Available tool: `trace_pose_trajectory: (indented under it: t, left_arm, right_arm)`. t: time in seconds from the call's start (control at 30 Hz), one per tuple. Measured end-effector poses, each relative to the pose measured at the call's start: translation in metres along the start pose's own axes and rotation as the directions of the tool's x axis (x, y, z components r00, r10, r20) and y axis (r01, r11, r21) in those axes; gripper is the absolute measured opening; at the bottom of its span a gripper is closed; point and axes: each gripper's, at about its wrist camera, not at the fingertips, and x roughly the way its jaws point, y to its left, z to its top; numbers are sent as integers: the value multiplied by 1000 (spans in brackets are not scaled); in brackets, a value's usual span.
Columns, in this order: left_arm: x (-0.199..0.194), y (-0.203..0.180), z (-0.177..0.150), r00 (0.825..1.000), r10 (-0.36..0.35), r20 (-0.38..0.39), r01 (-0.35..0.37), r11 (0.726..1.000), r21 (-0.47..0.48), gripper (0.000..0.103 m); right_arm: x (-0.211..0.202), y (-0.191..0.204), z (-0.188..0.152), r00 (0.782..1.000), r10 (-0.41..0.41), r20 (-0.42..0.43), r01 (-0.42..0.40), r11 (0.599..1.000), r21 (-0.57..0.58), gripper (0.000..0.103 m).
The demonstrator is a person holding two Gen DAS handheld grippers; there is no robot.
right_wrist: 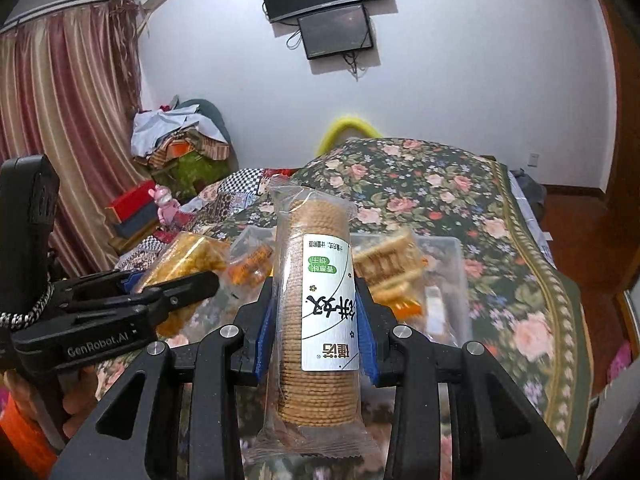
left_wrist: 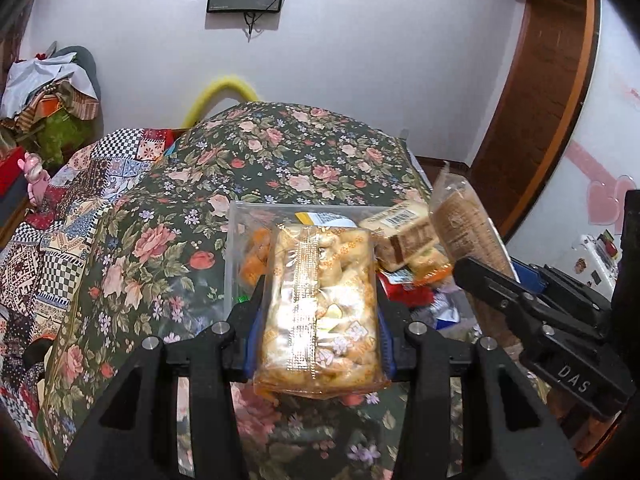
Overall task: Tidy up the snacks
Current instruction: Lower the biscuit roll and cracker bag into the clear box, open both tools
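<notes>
Left wrist view: the left tongs [left_wrist: 318, 312] are pinching a clear pack of golden pastry snacks [left_wrist: 320, 304] by its long sides, a blue pad pressed against each side. The pack stands lengthwise between the fingers and is held above the floral bedspread [left_wrist: 248, 160]. Just beyond the tongs' tips sits a clear plastic bin [left_wrist: 236, 240] with small orange packets against its near-left wall. To the right of the tongs lie more snacks in a loose heap, among them a tan barcode packet [left_wrist: 404, 236] and red wrappers. Further right, the right tongs [left_wrist: 484, 276] come in from the side, pinching a biscuit sleeve [left_wrist: 468, 220] that points up and away.

Right wrist view: the right tongs [right_wrist: 316, 320] are pinching the biscuit sleeve [right_wrist: 316, 280], a clear tube of stacked round biscuits with a white label, its blue pads clamped on both sides. The sleeve runs straight along the fingers, its crimped end towards the camera. Past the tips the clear plastic bin [right_wrist: 452, 256] rests on the floral bedspread [right_wrist: 420, 188], with snack packets inside. To the left, the left tongs [right_wrist: 176, 280] reach in, holding the pastry pack [right_wrist: 188, 260] beside the bin.
</notes>
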Motion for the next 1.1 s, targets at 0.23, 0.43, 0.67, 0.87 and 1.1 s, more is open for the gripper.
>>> trace_pose_trajectory:
  t: [0.23,0.43,0.67,0.87,1.1]
  left_arm:
    - [26,12,1,999,25,-43,-26,999,-24,45]
    - [33,16,-5,997,39,-62,-40,999,-22,49]
    - [13,15,-5,999,17,-38,-18,999,-29,52]
    - [-43,0,3,996,27,83,-29,999,16,52]
    - [-125,-19,9,969,6,247,-17,999,43,52]
  right_arm:
    - [36,3,3,998,21,-67,-22,1000,-10,33]
    - [45,1,-6,993,25,-118,-26,1000,0,35]
    - [18,7,3,997,-1,-78,-1,1000,-23,35]
    - [-24,10,14,1000,2,-9,-2,1000,-19,35]
    - [-92,25,26,994,7,111,-4,1000,-20,36]
